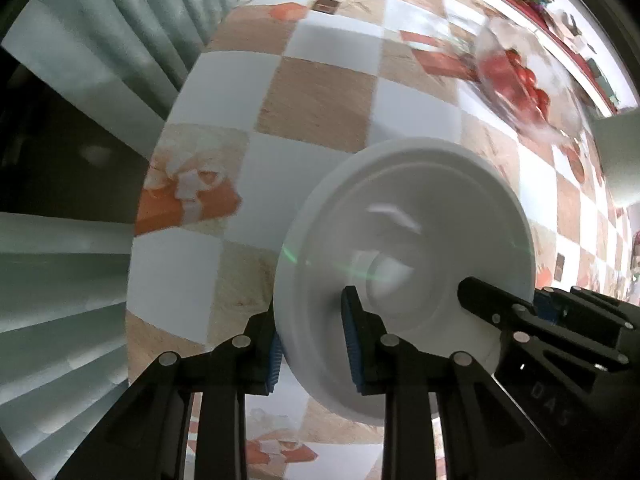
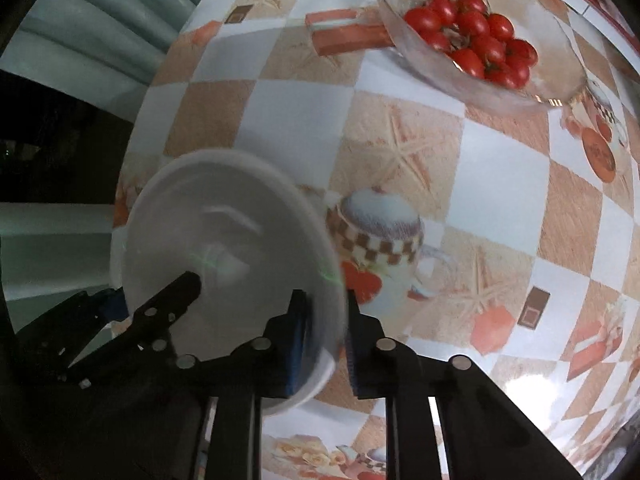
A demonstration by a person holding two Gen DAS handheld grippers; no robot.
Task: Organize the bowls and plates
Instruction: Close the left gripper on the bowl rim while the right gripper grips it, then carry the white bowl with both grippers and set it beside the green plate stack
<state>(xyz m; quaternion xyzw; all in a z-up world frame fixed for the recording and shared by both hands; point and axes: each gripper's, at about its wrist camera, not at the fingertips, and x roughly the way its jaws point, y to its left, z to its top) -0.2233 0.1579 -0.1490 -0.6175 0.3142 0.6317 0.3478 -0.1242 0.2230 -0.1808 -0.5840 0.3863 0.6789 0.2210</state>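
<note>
Left gripper (image 1: 314,338), right gripper (image 2: 326,344), clamping plate (image 1: 404,240) rim (blurred)

Plate (image 2: 224,240) on tablecloth (image 2: 500,184); tomato bowl (image 2: 480,40) well behind.

- The left tongs (image 1: 314,344) point almost straight down, jaws drawn in on the plate (image 1: 404,240) rim, one blue pad outside and one inside.
- The right tongs (image 2: 326,340) point steeply down, jaws pinched on the opposite rim.
- Each pair shows in the other's view.
</note>
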